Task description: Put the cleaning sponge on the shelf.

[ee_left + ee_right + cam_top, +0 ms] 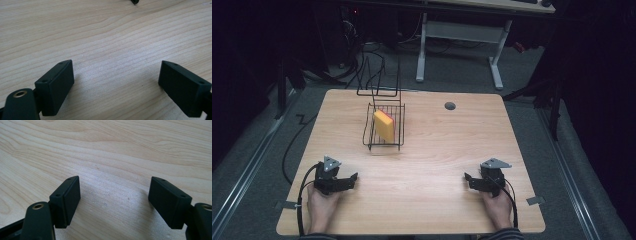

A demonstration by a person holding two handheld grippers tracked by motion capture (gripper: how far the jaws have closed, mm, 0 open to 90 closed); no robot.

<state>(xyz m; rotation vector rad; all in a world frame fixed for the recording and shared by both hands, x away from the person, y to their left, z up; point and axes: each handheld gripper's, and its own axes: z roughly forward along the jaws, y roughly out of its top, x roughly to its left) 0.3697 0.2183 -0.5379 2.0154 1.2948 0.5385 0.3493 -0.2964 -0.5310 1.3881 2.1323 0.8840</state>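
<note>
Two claws rest low on the near part of a wooden tabletop (pixel 427 165), one in each of a person's hands: the left claw (pixel 353 178) near the near-left corner, the right claw (pixel 468 178) near the near-right corner, their tips turned toward each other. Both stand wide with nothing between their jaws, as the left gripper view (pixel 116 82) and the right gripper view (pixel 113 200) show bare wood in the gap. One yellow sponge (pixel 384 125) with a red side leans on edge inside one black wire rack (pixel 371 141), which stands left of centre, toward the far edge and well apart from both claws. One small grey grommet (pixel 450 106) sits near the far edge, right of the rack. Judged from here, the risk lies in the reach: a claw coming in too low could catch the thin wires and drag or tip the light rack, and a pinch taken on the sponge's soft corner could let it fold and slip back between the wires. The tall wire handle behind the basket could also snag a trailing cable.
</note>
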